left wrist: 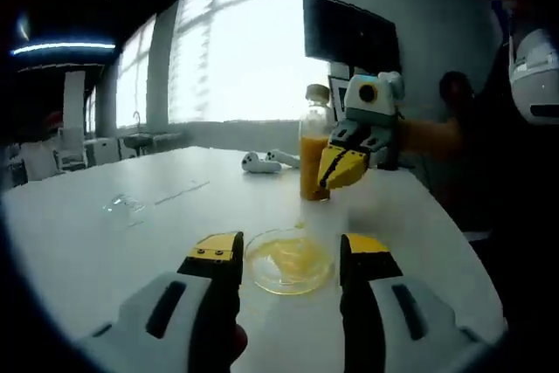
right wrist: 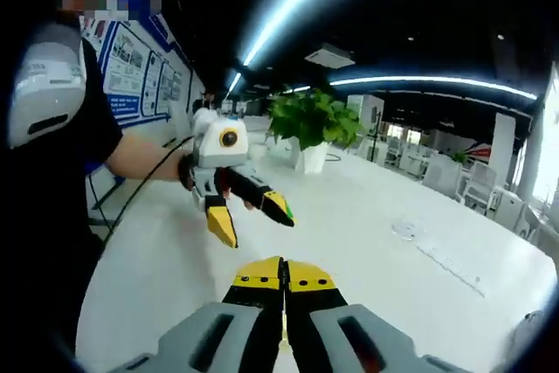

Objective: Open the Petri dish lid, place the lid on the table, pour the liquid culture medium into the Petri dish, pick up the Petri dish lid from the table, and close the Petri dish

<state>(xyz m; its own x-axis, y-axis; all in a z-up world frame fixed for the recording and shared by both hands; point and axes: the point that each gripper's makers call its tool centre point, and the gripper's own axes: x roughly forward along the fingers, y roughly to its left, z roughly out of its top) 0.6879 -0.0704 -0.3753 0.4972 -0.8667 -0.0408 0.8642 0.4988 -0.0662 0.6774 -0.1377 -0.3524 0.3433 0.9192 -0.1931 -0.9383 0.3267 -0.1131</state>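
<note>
The open Petri dish (left wrist: pixel 289 264) holds a thin layer of yellow medium and rests on the white table (left wrist: pixel 79 242). My left gripper (left wrist: pixel 290 253) is open, one jaw on each side of the dish without touching it. The clear lid (left wrist: pixel 127 206) lies on the table to the left, apart from the dish. A capped bottle (left wrist: pixel 313 141) of orange medium stands upright behind the dish. My right gripper (left wrist: pixel 337 172) hovers beside the bottle, jaws together, holding nothing. In the right gripper view its yellow tips (right wrist: pixel 281 279) are pressed shut, the left gripper (right wrist: pixel 251 218) is open ahead, and the lid (right wrist: pixel 409 230) lies on the right.
Two small white objects (left wrist: pixel 262 162) lie near the bottle. A dark monitor (left wrist: pixel 349 34) stands behind it. A potted plant (right wrist: pixel 310 124) sits at the table's far end. A person in black stands along the table edge (left wrist: pixel 454 224).
</note>
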